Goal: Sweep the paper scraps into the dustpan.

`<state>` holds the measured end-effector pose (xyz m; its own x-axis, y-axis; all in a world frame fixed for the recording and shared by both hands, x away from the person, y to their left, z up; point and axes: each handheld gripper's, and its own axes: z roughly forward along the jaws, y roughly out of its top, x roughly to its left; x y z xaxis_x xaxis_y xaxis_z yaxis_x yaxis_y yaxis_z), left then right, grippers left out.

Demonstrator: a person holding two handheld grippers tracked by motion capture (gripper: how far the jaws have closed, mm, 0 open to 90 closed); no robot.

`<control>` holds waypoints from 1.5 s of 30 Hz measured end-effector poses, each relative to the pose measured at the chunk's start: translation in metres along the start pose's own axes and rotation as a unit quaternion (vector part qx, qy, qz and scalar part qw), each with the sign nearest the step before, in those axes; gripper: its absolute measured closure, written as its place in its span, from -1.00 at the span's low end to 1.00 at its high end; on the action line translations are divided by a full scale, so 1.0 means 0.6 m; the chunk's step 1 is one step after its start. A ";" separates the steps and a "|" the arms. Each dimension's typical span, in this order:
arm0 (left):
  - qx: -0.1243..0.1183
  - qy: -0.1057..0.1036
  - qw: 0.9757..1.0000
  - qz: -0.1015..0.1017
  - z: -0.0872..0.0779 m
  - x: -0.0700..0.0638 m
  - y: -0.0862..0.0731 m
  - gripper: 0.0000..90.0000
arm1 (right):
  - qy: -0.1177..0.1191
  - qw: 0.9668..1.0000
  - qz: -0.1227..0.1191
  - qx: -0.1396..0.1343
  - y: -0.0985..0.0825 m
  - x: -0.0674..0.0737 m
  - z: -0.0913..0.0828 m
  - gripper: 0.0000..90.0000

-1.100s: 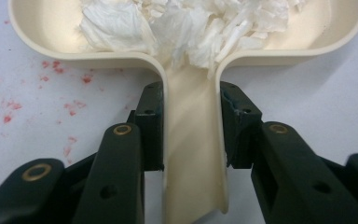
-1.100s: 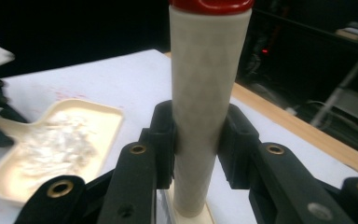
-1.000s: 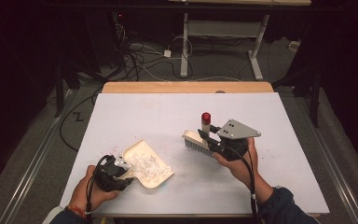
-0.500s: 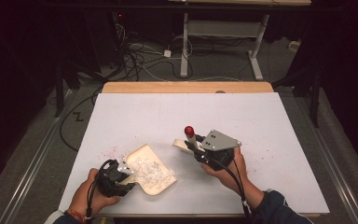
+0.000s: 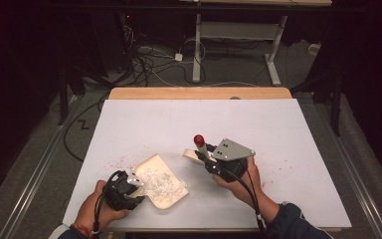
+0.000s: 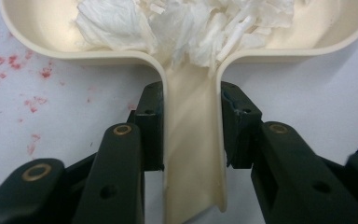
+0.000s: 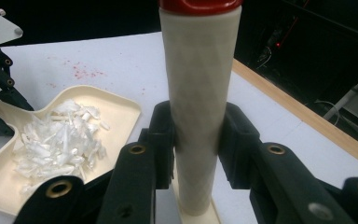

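We see a white table [image 5: 278, 124] with a bare wooden strip [image 5: 199, 93] along its twelve o'clock edge. A cream dustpan [image 5: 161, 184] lies flat on it toward seven o'clock, heaped with white paper shreds [image 5: 161, 181]. Red specks [image 5: 117, 162] dot the surface at the dustpan's ten o'clock, and a fainter scatter [image 5: 283, 159] marks the four o'clock side.

The cream plastic dustpan [image 5: 165, 186] holds white paper shreds [image 5: 161, 180]. The cream-handled brush [image 7: 199, 107] has a red cap. The white worktop [image 5: 278, 129] bears red specks [image 6: 16, 65].
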<state>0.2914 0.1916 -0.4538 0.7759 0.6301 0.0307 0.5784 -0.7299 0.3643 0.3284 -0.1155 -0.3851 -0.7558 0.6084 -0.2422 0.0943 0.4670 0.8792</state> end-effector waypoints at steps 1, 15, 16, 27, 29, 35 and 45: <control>0.000 0.000 1.000 0.000 0.000 0.000 0.000 0.40 | 0.001 1.000 0.001 0.000 0.000 0.000 0.000 0.55; 0.000 0.002 1.000 -0.001 0.002 -0.002 0.000 0.40 | 0.018 0.999 0.037 -0.024 0.001 0.011 -0.003 0.55; -0.001 0.002 1.000 -0.002 0.003 -0.003 0.000 0.40 | 0.021 0.999 0.040 -0.029 0.002 0.016 -0.002 0.55; -0.007 0.001 1.000 -0.011 0.005 -0.005 0.003 0.40 | 0.042 0.996 0.053 -0.052 0.028 0.092 0.040 0.54; -0.007 0.002 1.000 -0.011 0.005 -0.005 0.003 0.40 | 0.053 0.995 0.056 -0.057 0.034 0.104 0.045 0.55; -0.012 0.002 1.000 -0.015 0.006 -0.005 0.004 0.40 | 0.079 0.992 0.073 -0.067 0.059 0.116 0.060 0.56; -0.016 0.002 1.000 -0.019 0.007 -0.004 0.005 0.40 | 0.049 0.995 0.057 -0.069 0.062 0.100 0.057 0.56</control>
<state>0.2927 0.1868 -0.4567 0.7523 0.6586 0.0195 0.5996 -0.6966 0.3941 0.3089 -0.0395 -0.3809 -0.8051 0.5841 -0.1030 0.0976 0.3018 0.9484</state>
